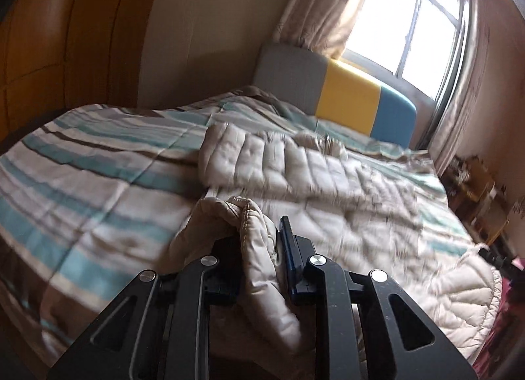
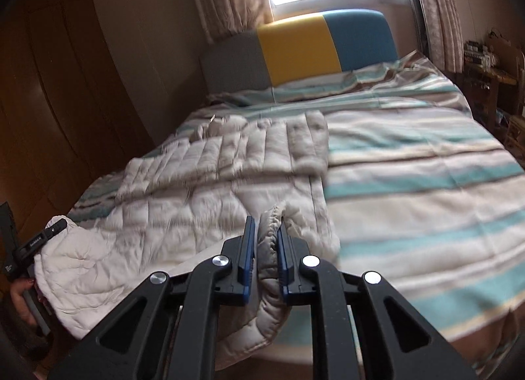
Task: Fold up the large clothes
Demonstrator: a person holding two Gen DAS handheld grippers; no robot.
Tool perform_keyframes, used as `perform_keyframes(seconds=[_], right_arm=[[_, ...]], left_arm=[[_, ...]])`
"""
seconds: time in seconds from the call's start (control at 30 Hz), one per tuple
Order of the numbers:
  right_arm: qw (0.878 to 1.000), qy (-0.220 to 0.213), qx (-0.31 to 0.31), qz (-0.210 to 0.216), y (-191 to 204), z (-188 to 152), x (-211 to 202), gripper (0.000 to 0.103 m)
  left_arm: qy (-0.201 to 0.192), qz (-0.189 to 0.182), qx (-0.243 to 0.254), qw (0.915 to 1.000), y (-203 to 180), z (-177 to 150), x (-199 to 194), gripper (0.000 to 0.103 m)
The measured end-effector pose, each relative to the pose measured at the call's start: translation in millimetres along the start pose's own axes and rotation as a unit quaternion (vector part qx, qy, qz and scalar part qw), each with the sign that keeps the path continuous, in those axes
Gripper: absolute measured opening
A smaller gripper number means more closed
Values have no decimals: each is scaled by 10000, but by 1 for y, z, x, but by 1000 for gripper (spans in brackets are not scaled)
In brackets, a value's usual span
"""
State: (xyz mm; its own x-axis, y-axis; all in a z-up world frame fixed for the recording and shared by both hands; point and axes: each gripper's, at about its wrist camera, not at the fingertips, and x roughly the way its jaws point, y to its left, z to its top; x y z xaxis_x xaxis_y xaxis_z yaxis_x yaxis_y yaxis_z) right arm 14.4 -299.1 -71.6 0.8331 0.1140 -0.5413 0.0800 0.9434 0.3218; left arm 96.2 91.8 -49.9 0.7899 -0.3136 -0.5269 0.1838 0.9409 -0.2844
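So the thing being folded is a big puffy quilted coat (image 2: 203, 183), pale beige/off-white, stitched in horizontal bands up top and more of a diamond pattern lower down. It's spread mostly flat along one side of the bed (image 2: 426, 163), collar end toward the headboard, hem at the foot edge. One sleeve lies folded across the upper body. Two bits of the hem end are bunched and lifted off the bed. Surface looks rumpled.

Striped teal, white and brown bedspread (image 2: 426, 163) over the bed, grey, yellow and blue headboard (image 2: 302, 48), bright window (image 1: 413, 19) with patterned curtains (image 1: 328, 2), wooden wardrobe (image 2: 49, 101), cluttered shelf (image 2: 485, 61)
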Motion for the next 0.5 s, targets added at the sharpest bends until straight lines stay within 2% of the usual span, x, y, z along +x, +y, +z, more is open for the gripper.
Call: perform_keyframes(seconds=[0.2, 0.5], right_arm=[[9997, -38, 260, 15, -12, 35, 37, 12], [9973, 120, 727, -34, -42, 75, 123, 11]], left_arm=[[22, -48, -210, 9998, 0, 38, 41, 21], [514, 99, -374, 9979, 7, 82, 129, 21]])
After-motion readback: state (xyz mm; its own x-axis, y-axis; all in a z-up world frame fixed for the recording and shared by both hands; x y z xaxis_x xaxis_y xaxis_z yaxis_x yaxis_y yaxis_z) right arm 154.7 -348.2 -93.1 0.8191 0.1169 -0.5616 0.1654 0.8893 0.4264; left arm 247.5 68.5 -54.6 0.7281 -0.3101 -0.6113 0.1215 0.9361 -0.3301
